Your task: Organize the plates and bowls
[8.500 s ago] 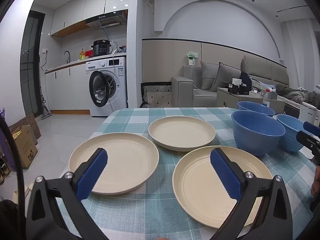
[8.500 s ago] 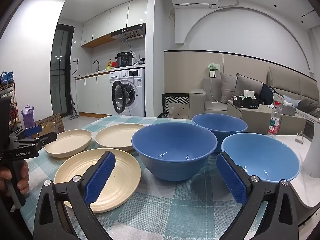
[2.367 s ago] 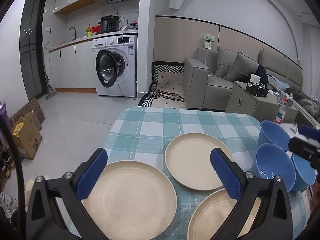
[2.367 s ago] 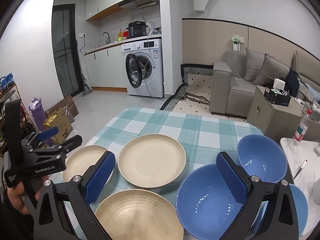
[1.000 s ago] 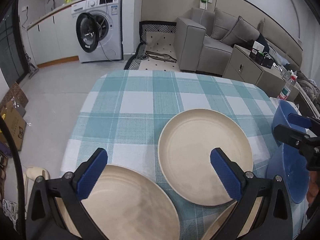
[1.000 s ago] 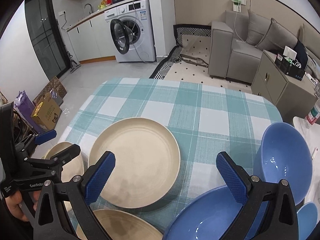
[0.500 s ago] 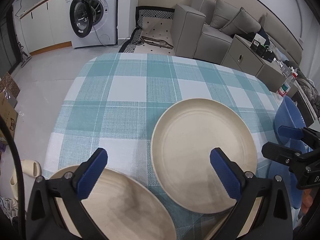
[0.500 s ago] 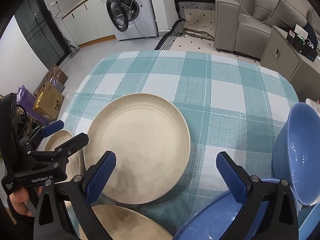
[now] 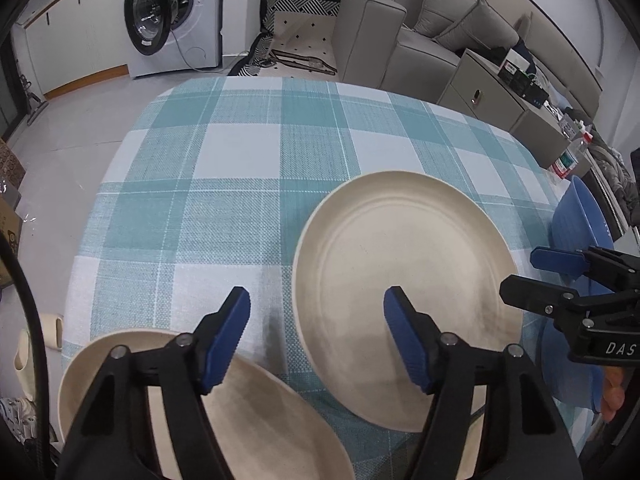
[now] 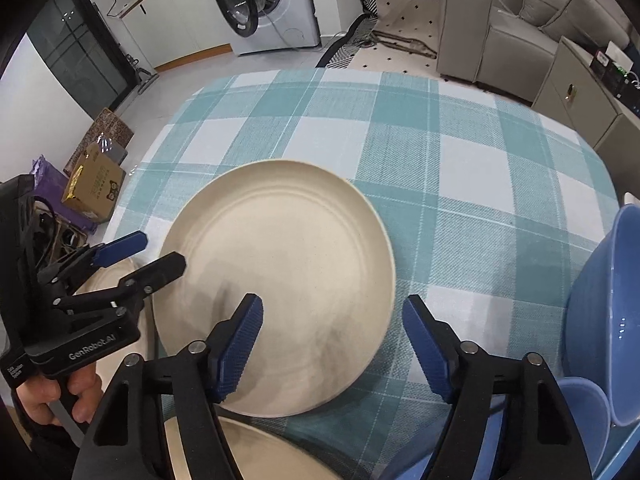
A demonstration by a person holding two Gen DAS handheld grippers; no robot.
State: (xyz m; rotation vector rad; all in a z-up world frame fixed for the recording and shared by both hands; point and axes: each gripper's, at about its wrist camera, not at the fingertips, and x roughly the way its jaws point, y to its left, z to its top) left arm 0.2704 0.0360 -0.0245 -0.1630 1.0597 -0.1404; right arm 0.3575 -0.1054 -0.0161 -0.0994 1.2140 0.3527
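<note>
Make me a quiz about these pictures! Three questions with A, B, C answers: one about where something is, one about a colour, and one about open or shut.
1. Where do the blue bowls stand?
A. on the table
B. in a sink
C. on a shelf

2. What colour are the plates?
A. red
B. cream
C. black

3. How is the washing machine door?
A. shut
B. taken off
C. open

Answers:
1 A, the bowls sit at the table's right edge in the right wrist view.
2 B, every plate in view is pale cream.
3 C, the round door is swung out from the front of the machine.
</note>
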